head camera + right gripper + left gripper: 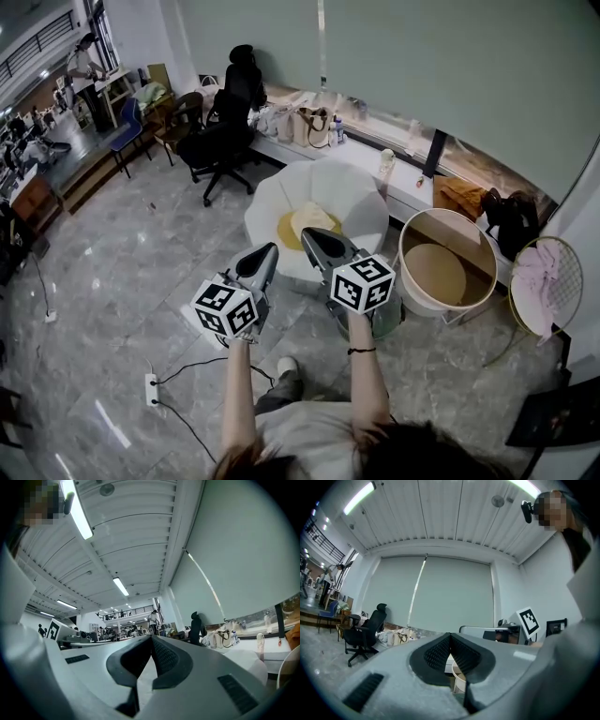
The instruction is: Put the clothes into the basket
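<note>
A person's arms (361, 375) reach level over a grey floor (112, 309), carrying the left gripper (266, 253) and the right gripper (311, 236), each with its jaws pressed together on nothing. The basket (404, 262), round and open-topped with its tan bottom bare, stands just right of the right gripper. A yellow garment (302, 225) lies crumpled on a white seat (356, 202) just left of the basket, ahead of both grippers and untouched. A pink cloth (544, 277) is draped on a wire frame (562, 309) right of the basket. The garment looks light, soft and limp, and is likely to sag and trail once lifted. After the jaws are spread, a pinch on a raised fold near its middle seems the surest hold
</note>
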Demonstrator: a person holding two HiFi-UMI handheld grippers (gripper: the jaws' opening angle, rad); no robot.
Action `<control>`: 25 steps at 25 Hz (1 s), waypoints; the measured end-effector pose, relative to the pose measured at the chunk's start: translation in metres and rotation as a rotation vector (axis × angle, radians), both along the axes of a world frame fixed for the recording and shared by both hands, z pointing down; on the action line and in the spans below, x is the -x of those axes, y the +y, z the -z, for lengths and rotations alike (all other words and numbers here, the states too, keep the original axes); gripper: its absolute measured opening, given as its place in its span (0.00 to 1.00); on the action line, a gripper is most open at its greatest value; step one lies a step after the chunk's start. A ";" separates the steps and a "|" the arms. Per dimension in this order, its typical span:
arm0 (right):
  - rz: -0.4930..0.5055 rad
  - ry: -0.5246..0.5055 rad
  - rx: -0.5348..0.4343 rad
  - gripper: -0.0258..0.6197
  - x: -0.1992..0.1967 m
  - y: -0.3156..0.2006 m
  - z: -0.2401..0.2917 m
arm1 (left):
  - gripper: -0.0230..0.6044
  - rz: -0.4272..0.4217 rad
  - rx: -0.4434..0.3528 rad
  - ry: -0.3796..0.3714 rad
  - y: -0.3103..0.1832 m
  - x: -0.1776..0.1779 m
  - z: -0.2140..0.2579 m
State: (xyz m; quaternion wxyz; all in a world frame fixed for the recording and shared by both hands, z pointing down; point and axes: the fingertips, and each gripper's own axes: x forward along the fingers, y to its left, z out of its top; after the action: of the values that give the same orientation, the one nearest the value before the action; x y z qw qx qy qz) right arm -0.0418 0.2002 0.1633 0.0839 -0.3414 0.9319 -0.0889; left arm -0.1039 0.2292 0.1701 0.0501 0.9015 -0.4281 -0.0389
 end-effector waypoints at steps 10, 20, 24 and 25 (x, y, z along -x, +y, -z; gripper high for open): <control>-0.051 0.006 0.011 0.05 0.012 -0.054 -0.003 | 0.05 -0.067 0.008 0.006 -0.063 0.010 0.000; -0.091 0.022 0.054 0.05 0.029 -0.106 -0.018 | 0.05 -0.098 0.051 0.058 -0.116 0.034 -0.018; -0.094 0.024 0.073 0.05 0.045 -0.123 -0.027 | 0.05 -0.108 0.068 0.075 -0.135 0.049 -0.025; -0.095 0.026 0.074 0.05 0.050 -0.128 -0.028 | 0.05 -0.109 0.067 0.077 -0.140 0.054 -0.026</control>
State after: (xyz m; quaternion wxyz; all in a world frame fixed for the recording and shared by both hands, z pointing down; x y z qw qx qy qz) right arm -0.0914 0.0723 0.1914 0.0632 -0.3892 0.9118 -0.1147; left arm -0.1576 0.0896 0.1957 0.0988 0.9191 -0.3771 -0.0564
